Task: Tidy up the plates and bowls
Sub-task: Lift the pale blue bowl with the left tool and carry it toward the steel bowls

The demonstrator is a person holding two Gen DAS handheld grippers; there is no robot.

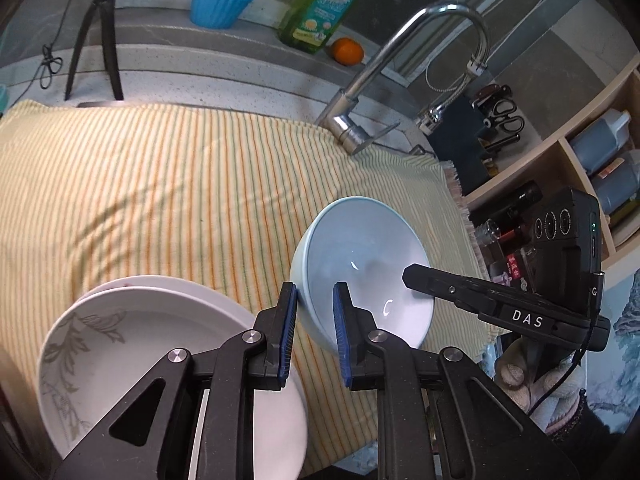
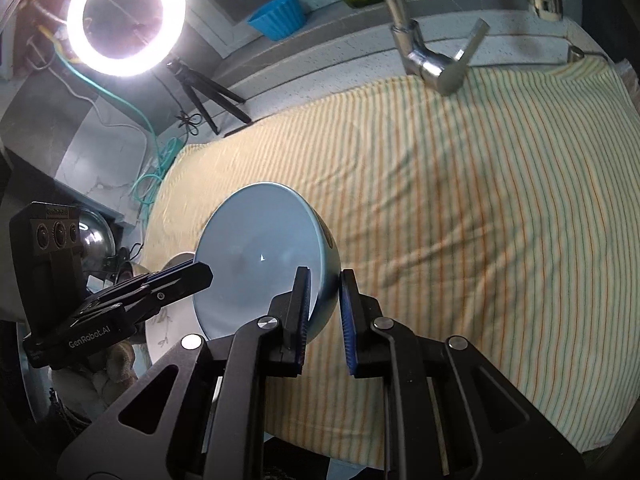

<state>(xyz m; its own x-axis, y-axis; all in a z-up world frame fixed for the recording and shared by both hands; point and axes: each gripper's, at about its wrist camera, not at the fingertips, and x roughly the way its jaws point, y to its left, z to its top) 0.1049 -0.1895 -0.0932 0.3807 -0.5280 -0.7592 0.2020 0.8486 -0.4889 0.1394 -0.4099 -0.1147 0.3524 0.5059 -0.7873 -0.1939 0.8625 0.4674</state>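
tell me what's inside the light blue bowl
Nothing shows inside the light blue bowl, only glare spots. Each hand-held gripper hides a bit of its rim: left, right.

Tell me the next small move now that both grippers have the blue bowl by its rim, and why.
Probably carry the blue bowl sideways over the plates and lower it. The left gripper and the right gripper each pinch an opposite side of its rim, and it seems to hang tilted above the striped cloth, so it looks secured. The stacked plates sit just beside it.
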